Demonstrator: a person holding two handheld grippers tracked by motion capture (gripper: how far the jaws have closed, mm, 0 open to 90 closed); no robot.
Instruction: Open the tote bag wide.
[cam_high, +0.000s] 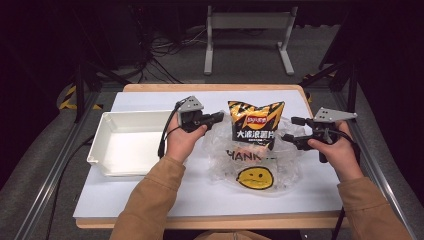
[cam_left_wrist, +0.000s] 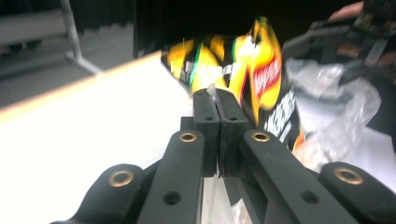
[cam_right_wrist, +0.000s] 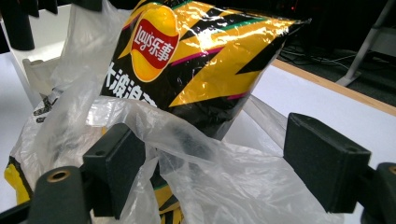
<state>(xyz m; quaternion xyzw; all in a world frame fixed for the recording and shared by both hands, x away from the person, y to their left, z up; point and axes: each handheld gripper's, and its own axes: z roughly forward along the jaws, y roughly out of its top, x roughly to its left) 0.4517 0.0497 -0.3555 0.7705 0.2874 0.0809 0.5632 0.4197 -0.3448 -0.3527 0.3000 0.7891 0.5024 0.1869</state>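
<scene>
A black and yellow chip bag (cam_high: 255, 122) stands upright inside a clear plastic bag (cam_high: 222, 167) printed with a yellow smiley face, at the middle of the white table. My left gripper (cam_high: 220, 117) is at the plastic bag's left edge. In the left gripper view it (cam_left_wrist: 217, 95) is shut on a thin fold of the clear plastic, with the chip bag (cam_left_wrist: 261, 74) just beyond. My right gripper (cam_high: 291, 129) is at the bag's right side. It (cam_right_wrist: 217, 158) stands open, with loose plastic (cam_right_wrist: 224, 186) draped between its jaws and the chip bag (cam_right_wrist: 196, 51) behind.
A white rectangular tray (cam_high: 100, 145) lies on the table's left part, beside the left hand. The white table top (cam_high: 200, 200) reaches to the front edge. Dark stands, cables and a metal frame are on the floor beyond the table.
</scene>
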